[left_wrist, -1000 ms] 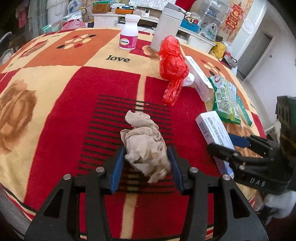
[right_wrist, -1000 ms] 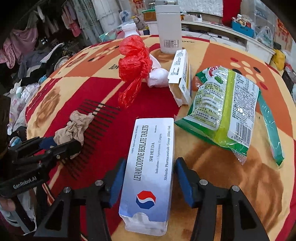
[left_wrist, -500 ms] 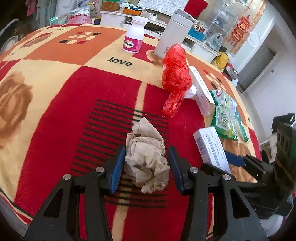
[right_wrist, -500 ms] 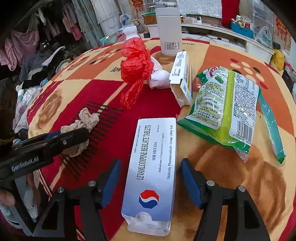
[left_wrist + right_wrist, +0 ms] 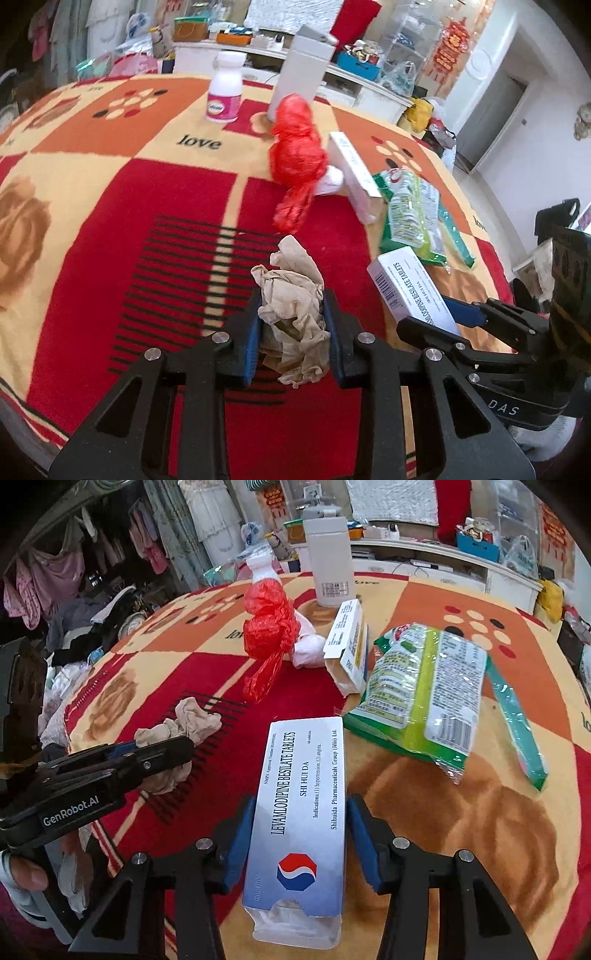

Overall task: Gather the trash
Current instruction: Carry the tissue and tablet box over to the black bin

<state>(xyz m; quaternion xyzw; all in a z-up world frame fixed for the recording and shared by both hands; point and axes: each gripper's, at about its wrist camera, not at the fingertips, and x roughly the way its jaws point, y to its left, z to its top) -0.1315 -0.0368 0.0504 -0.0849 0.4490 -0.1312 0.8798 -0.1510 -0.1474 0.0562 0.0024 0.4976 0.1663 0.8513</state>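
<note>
A crumpled beige tissue (image 5: 291, 269) lies on the red striped patch of the tablecloth. My left gripper (image 5: 291, 299) is shut on it, and both blue pads squeeze its sides. From the right wrist view the tissue (image 5: 195, 720) bulges out past the left gripper (image 5: 173, 753). A white and blue tablet box (image 5: 306, 775) lies lengthwise between the fingers of my right gripper (image 5: 301, 801). Its jaws are closing, and the pads meet the box's long sides. The left wrist view has the tablet box (image 5: 402, 280) in the right gripper (image 5: 424, 317).
Further back lie a red plastic bag (image 5: 267, 627), a white wad (image 5: 308, 651), a small carton on its edge (image 5: 349, 638) and a green wrapper (image 5: 424, 686). A pink-labelled bottle (image 5: 225, 92) and a tall white container (image 5: 330, 561) stand at the far side. The table edge is just below both grippers.
The left pads have squeezed in tighter on the tissue. The right jaws widened half a second ago and have since narrowed onto the tablet box.
</note>
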